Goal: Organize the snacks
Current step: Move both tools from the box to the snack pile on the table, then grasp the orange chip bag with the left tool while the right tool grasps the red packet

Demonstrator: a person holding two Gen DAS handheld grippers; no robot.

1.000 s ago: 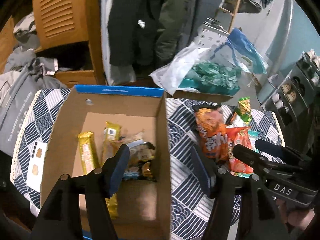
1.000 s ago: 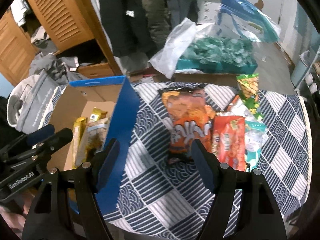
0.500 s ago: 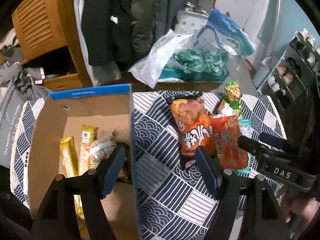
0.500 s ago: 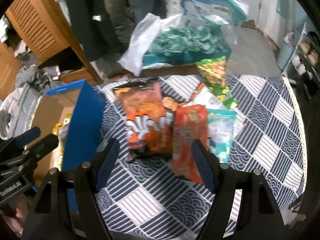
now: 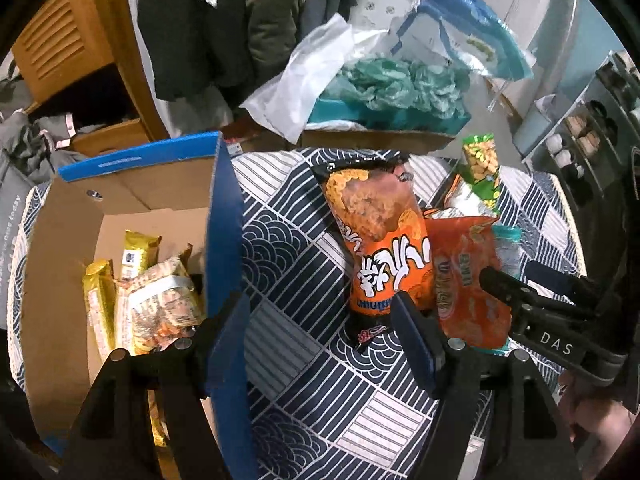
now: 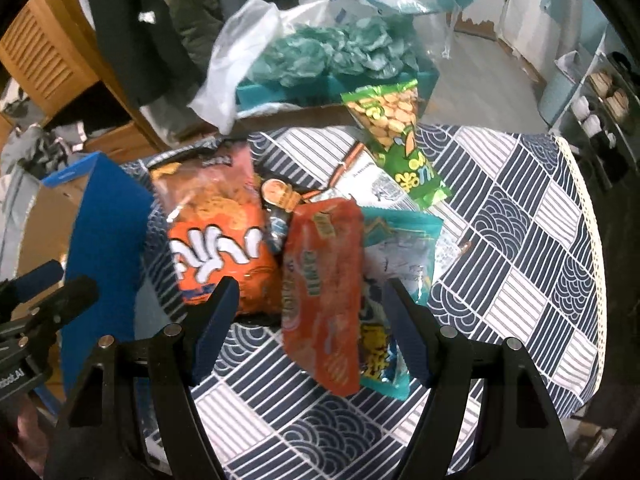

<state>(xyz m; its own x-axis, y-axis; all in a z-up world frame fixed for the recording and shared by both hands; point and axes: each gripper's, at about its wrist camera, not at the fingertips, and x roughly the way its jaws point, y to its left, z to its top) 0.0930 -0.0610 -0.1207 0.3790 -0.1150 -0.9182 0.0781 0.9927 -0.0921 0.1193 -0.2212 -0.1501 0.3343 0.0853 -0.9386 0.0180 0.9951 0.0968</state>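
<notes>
- Snacks lie in two groups on my desk [image 6: 520, 216], which is covered with a blue-and-white patterned cloth: some in a box at the left, the others loose in a heap at the middle.
- The cardboard box [image 5: 64, 248] with blue outer walls is open at the top; inside I see gold-wrapped bars [image 5: 98, 304] and a clear packet [image 5: 160, 304] lying over them.
- In the heap, the big orange bag [image 6: 218, 232] lies nearest the box, the red-orange packet [image 6: 324, 280] just beside it and partly overlapping a teal packet [image 6: 400, 248].
- A green peanut bag [image 6: 394, 136] lies at the far side of the heap, over a white packet.
- My left tongs [image 5: 320, 320] are apart and empty, one finger in front of the box wall, the other near the orange bag's lower end.
- My right tongs [image 6: 312, 312] are also apart and empty, with the red-orange packet between them in view; I cannot tell whether they touch it.
- Beyond the desk sits a teal tray [image 5: 360, 112] with crumpled green plastic.
</notes>
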